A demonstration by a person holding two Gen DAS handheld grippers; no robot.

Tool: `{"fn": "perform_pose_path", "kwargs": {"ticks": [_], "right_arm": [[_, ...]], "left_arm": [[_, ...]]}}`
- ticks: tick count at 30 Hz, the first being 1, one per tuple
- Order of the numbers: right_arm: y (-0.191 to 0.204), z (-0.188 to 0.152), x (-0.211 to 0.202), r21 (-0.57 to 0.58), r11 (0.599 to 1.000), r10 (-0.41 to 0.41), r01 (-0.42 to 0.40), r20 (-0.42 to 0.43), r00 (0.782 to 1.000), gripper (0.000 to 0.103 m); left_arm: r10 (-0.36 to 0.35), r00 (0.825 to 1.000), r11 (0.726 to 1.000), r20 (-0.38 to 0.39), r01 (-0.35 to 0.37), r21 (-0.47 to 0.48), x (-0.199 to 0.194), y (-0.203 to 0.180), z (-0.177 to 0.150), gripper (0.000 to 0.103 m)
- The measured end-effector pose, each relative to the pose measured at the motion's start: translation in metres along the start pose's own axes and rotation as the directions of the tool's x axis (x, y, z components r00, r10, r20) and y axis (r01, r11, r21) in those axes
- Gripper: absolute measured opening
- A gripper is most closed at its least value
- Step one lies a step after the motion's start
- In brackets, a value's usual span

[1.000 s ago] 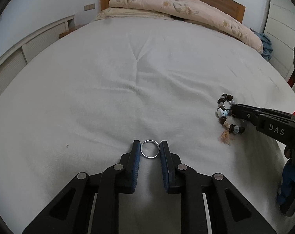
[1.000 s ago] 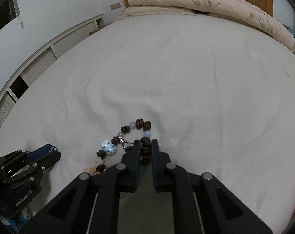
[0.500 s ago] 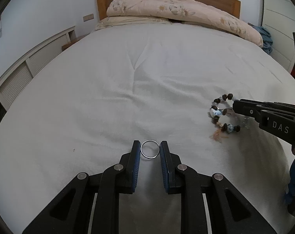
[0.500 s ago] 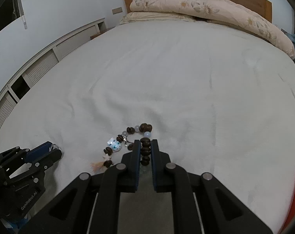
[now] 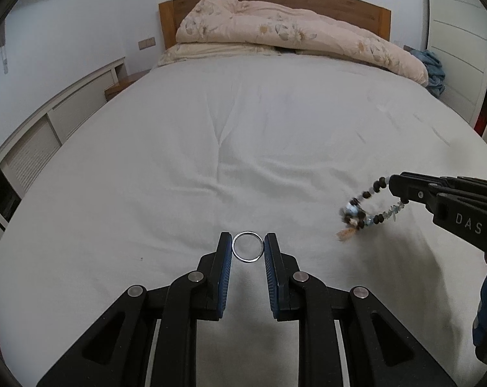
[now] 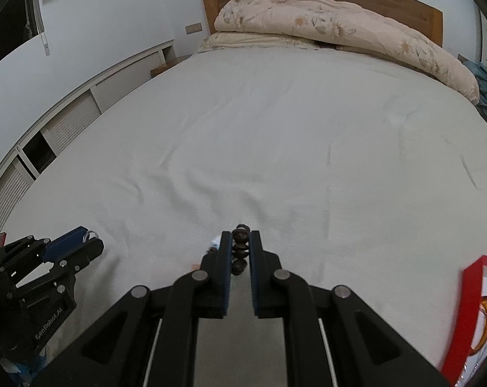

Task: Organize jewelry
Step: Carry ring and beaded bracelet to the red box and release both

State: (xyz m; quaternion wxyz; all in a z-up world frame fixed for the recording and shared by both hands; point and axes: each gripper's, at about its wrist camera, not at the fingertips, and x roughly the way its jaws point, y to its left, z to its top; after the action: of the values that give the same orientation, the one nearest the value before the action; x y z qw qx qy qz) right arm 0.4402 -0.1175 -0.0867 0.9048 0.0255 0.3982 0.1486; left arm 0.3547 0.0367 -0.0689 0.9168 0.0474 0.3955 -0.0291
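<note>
Jewelry status: both pieces picked up; placement remains.
Left hand-held gripper point(image 5: 248, 246): clamped on silver ring point(image 5: 248, 246), above the bed point(image 5: 243, 148).
Right hand-held gripper point(image 6: 240, 248): clamped on beaded bracelet point(image 6: 239, 251).
Red box point(image 6: 475, 306): near right, probable destination.
Change: bracelet, previously resting on the bed, now hangs clear.

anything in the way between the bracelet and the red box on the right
Nothing visible. The right gripper is shut on the bracelet, lifted off the bed. Only bare sheet lies between it and the red box at the right edge. The left gripper, holding the ring, is on the opposite side.
</note>
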Motion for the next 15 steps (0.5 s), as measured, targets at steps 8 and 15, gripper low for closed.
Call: {"fn": "perform_pose_path", "kwargs": {"ticks": [8,15], "right_arm": [[0.001,-0.002,-0.047,0.004,1.000,-0.009,0.009,0.028,1.000,0.009],[-0.001,-0.005,-0.098,0.004,1.000,-0.020,0.020,0.058,0.998,0.009]], "left_arm": [[-0.015,0.999,1.000,0.032,0.014,0.006,-0.039,-0.005,-0.002,0.020],[-0.023,0.998,1.000,0.053,0.022,0.019,-0.077,-0.019,-0.003,0.020]]}}
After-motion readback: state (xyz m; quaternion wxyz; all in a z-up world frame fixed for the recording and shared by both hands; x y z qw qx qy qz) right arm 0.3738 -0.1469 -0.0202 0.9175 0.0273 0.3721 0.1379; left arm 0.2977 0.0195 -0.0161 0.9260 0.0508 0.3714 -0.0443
